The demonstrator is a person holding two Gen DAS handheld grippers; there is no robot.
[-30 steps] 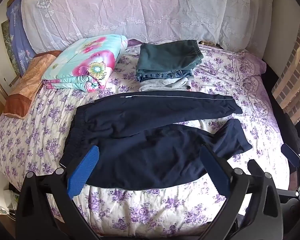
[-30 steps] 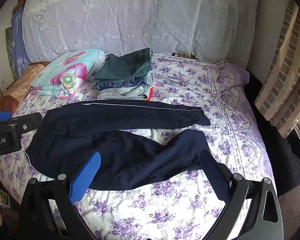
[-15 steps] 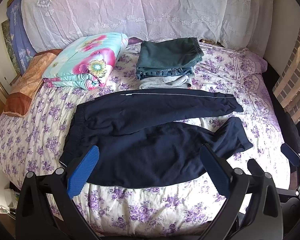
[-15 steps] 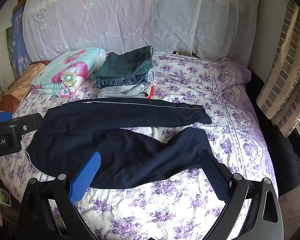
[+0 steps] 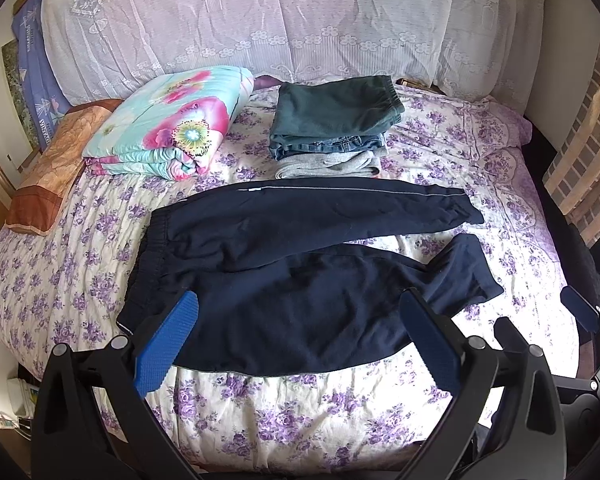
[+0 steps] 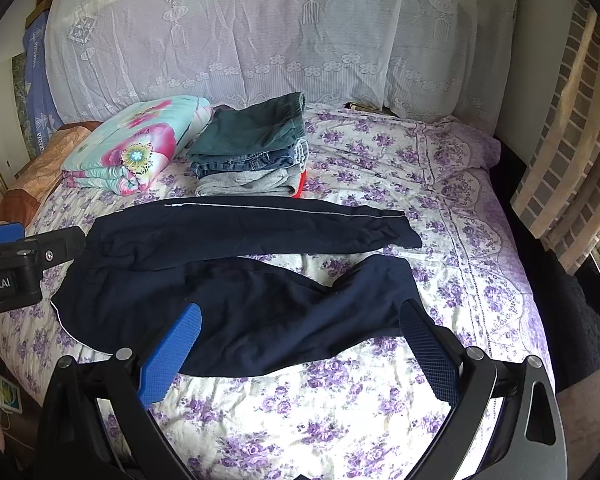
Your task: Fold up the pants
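Dark navy pants [image 5: 300, 264] lie spread flat on the bed, waistband to the left, both legs pointing right and splayed apart; the far leg has a thin white side stripe. They also show in the right wrist view [image 6: 236, 280]. My left gripper [image 5: 298, 340] is open and empty, hovering above the near edge of the pants. My right gripper [image 6: 300, 348] is open and empty, above the near leg. The left gripper's body shows at the left edge of the right wrist view [image 6: 16, 268].
A stack of folded clothes [image 5: 332, 128] and a folded floral blanket [image 5: 168, 128] lie behind the pants. A lace-covered headboard [image 5: 300, 20] stands at the back. The purple-flowered bedsheet [image 5: 300, 420] ends at the near edge. A brick-pattern curtain [image 6: 572, 140] hangs right.
Both views have drifted slightly, so the pants sit a little higher in frame. The pants themselves have not moved and both grippers stay open.
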